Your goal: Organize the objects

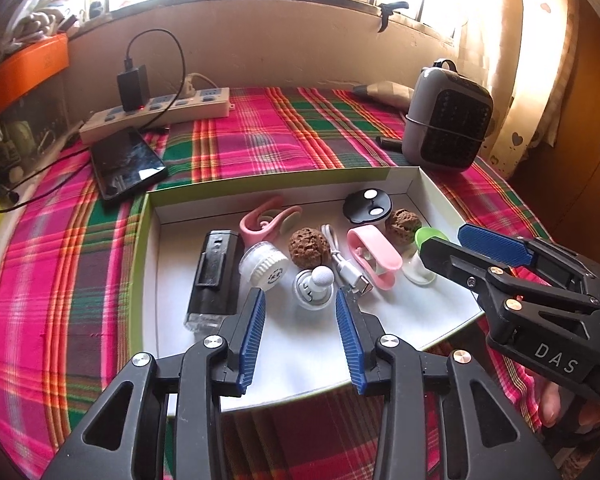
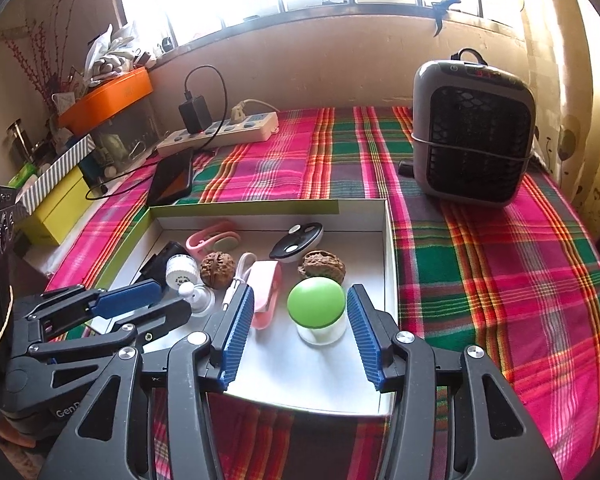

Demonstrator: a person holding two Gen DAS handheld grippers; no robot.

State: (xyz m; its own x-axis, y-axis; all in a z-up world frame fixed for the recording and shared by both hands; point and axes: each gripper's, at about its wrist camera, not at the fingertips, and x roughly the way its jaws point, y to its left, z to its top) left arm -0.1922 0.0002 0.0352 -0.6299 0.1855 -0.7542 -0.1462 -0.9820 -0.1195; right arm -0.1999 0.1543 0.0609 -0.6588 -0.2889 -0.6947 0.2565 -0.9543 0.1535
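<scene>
A shallow white box (image 1: 440, 196) (image 2: 388, 240) on the plaid cloth holds small items: a black device (image 1: 214, 276), a white round cap (image 1: 264, 266), two walnuts (image 1: 306, 248) (image 2: 322, 266), a white cable (image 1: 346, 266), a pink clip (image 1: 374, 258) (image 2: 266, 292), a black disc (image 1: 366, 206) (image 2: 298, 240) and a green-lidded jar (image 1: 420, 258) (image 2: 318, 312). My left gripper (image 1: 300, 308) is open over the box's near edge, in front of a small white knob (image 1: 314, 286). My right gripper (image 2: 300, 312) (image 1: 450, 240) is open, its pads either side of the jar.
A grey fan heater (image 1: 446, 120) (image 2: 474, 132) stands at the far right. A power strip (image 1: 156, 110) (image 2: 220, 132) with a black charger and a phone (image 1: 128, 166) (image 2: 172, 178) lie at the far left. An orange box (image 2: 108, 98) and clutter sit beyond the left edge.
</scene>
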